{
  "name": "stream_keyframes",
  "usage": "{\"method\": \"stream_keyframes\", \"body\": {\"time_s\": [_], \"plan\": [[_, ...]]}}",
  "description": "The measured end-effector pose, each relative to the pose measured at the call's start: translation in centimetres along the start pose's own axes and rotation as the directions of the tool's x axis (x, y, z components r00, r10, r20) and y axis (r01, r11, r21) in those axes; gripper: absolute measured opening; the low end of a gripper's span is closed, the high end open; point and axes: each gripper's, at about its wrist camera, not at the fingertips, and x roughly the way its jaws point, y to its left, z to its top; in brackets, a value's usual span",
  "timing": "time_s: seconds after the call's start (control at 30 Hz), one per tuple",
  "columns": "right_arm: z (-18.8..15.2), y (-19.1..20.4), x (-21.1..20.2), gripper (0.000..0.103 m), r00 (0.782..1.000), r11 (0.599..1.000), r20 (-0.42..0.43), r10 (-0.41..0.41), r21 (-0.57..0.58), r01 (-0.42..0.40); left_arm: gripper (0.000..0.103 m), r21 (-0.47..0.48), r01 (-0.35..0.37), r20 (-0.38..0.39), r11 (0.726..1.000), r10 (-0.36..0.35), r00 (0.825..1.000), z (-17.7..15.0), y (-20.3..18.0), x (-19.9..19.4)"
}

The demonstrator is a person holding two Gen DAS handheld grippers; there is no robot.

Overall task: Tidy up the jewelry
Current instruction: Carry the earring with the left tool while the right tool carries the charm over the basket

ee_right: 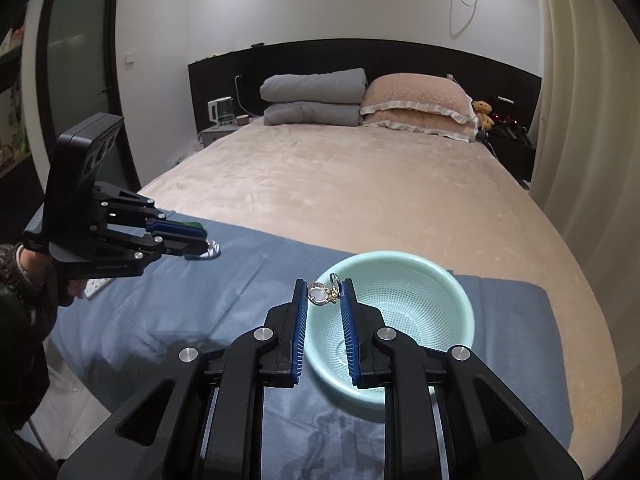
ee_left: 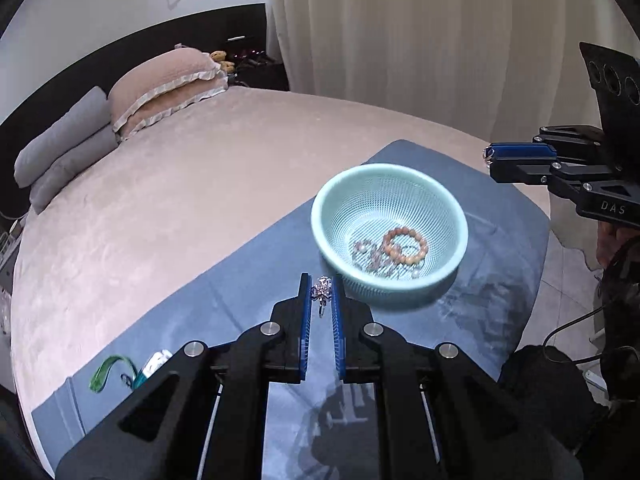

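A mint-green mesh bowl (ee_left: 456,216) stands on a blue cloth (ee_left: 240,312) on the bed. It holds an orange bead bracelet (ee_left: 405,245) and other small jewelry (ee_left: 370,258). My left gripper (ee_left: 323,294) is shut on a silver sparkly ring (ee_left: 322,291), just left of the bowl's near rim. My right gripper (ee_right: 325,294) is shut on a gold-rimmed pendant (ee_right: 321,293), held above the bowl's (ee_right: 460,296) left rim. The right gripper also shows in the left wrist view (ee_left: 490,162), and the left gripper in the right wrist view (ee_right: 208,240).
A green item (ee_left: 105,372) and a small white piece (ee_left: 156,362) lie on the cloth's left end. The beige bed (ee_right: 360,184) stretches beyond, with grey and pink pillows (ee_right: 416,104) at the headboard. Curtains (ee_left: 420,32) hang on the right.
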Motion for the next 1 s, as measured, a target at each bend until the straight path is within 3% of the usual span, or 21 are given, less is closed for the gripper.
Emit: {"method": "stream_keyframes", "body": {"time_s": [0.37, 0.7, 1.0], "plan": [[-2.4, -5.0, 5.6, 0.016, 0.995, 0.999, -0.102, -0.005, 0.053, 0.010, 0.010, 0.074, 0.157, -0.059, 0.985, -0.153, 0.986, 4.5, -4.7, 9.7], [-4.9, -7.8, 11.9, 0.017, 0.983, 0.994, -0.180, 0.048, 0.107, -0.029, 0.010, 0.055, 0.201, -0.158, 0.978, -0.190, 0.969, 4.3, -5.4, 17.0], [-5.8, -8.7, 14.0, 0.017, 0.977, 0.989, -0.204, 0.069, 0.140, -0.041, 0.010, 0.048, 0.201, -0.208, 0.978, -0.187, 0.960, 3.7, -5.6, 19.9]]}}
